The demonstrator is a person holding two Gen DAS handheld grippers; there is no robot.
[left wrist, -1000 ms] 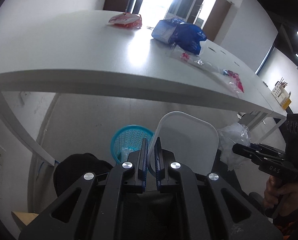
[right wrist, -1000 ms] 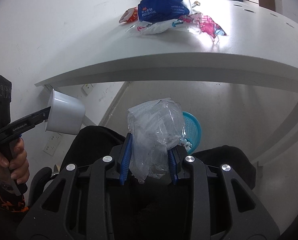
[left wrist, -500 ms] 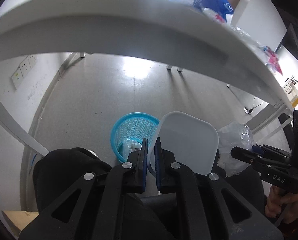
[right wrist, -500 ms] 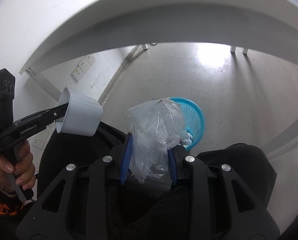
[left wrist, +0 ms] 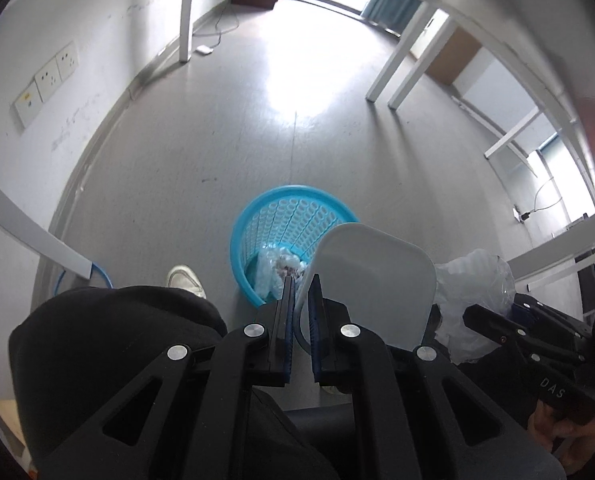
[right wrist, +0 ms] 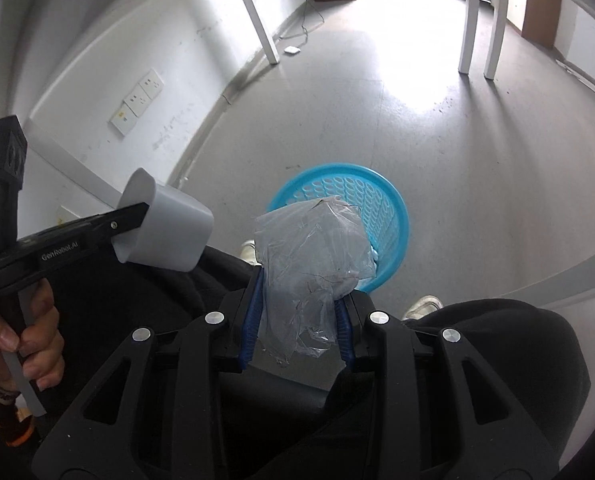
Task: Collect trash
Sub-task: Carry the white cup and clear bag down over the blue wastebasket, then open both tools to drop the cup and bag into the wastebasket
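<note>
I am counting two grippers, each gripping one piece of trash, and one basket on the floor. My left gripper [left wrist: 302,280] is pinching the rim of a white plastic cup [left wrist: 371,280], fingers nearly closed on its thin wall; in the right wrist view the same cup [right wrist: 165,226] is sitting at 9 o'clock, its mouth tipped up and away from the person. My right gripper [right wrist: 297,296] is clamping a crumpled clear plastic bag [right wrist: 313,256] between its blue fingers [right wrist: 250,320], the bag bulging up above them, wrinkled and see-through.

One blue lattice basket [left wrist: 293,236] is standing on the grey floor [left wrist: 217,140] at about 12 o'clock from both grippers, just beyond the fingertips. Its rim is round and unbroken, and some crumpled clear wrapping [left wrist: 275,270] is already lying inside at the bottom.

Open room: the floor past the basket is lying wide and bare toward the bright doorway. White counter legs are standing well apart at 11 o'clock [left wrist: 185,12] and 1 o'clock [left wrist: 401,64]. The wall with its three sockets [left wrist: 45,80] is running along 9 to 10 o'clock. The person's dark trousers [left wrist: 117,340] and two white shoes [right wrist: 423,306] are crowding the near side, close to the basket's rim.
</note>
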